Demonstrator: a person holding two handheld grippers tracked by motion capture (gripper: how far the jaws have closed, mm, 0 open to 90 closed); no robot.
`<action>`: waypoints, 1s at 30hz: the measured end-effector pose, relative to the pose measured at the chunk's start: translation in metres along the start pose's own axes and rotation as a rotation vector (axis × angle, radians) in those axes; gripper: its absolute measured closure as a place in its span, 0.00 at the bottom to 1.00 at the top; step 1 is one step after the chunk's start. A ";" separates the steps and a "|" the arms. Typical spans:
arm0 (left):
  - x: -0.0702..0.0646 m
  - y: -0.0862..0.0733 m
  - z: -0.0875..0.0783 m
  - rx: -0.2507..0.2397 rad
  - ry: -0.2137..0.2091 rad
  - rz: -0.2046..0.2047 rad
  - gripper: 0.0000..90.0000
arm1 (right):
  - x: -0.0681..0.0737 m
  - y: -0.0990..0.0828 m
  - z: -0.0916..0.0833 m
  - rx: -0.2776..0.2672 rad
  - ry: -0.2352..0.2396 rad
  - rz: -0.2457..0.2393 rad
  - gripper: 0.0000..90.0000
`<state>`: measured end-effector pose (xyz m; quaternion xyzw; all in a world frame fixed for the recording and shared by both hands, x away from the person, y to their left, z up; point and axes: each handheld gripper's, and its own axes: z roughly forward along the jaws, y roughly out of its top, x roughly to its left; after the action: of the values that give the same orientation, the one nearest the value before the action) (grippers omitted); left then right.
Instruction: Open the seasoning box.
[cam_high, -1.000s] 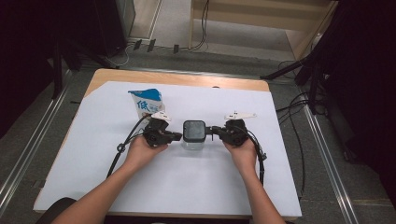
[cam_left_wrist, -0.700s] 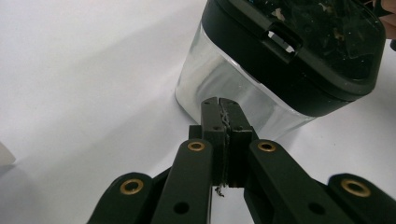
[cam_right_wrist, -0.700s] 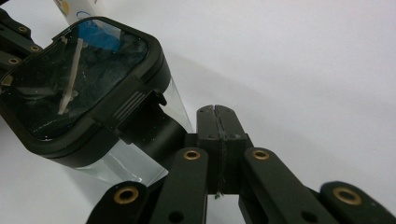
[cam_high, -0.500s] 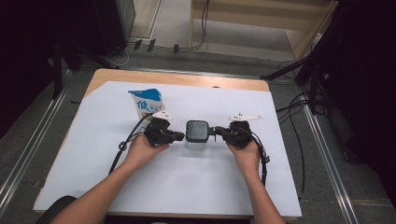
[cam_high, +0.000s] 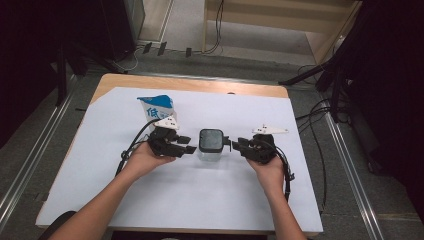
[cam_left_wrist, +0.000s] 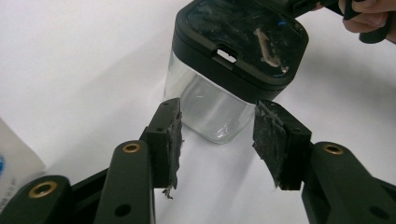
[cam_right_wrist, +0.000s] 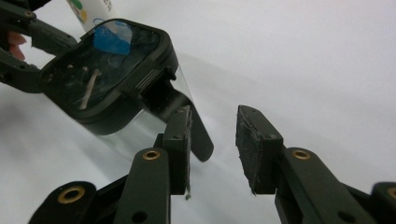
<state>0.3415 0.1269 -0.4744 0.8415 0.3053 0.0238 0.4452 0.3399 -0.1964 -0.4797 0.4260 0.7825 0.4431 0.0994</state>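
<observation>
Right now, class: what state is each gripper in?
Left gripper: open, fingers have just been opening, off the clear jar.
Right gripper: open, fingers just opening, holding nothing.

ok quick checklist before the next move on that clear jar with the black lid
1. Jar upright on the white sheet: ok.
2. Black lid seated on the jar: looks closed, ok; whether its side latch tab is locked, cannot tell.
3. Left gripper free of the jar: ok; its fingers have just been opening and stand apart in front of the glass, no contact seen.
4. Right gripper free: ok; it has also been opening, and nothing is pinched between its fingers, the tab lying just beyond them.
5. Milk carton apart from the jar: ok.
</observation>
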 end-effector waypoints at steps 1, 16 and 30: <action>0.000 0.001 -0.002 -0.017 -0.005 -0.002 0.59 | 0.000 0.000 -0.003 -0.001 0.003 0.006 0.73; -0.001 0.021 -0.014 0.007 -0.110 0.082 0.31 | 0.021 -0.008 -0.019 0.003 0.047 -0.018 0.76; 0.004 0.045 0.004 0.092 -0.149 0.114 0.00 | 0.020 -0.003 -0.008 0.045 0.069 -0.020 1.00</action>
<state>0.3680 0.1075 -0.4431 0.8764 0.2235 -0.0276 0.4256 0.3215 -0.1874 -0.4727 0.4050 0.7994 0.4387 0.0672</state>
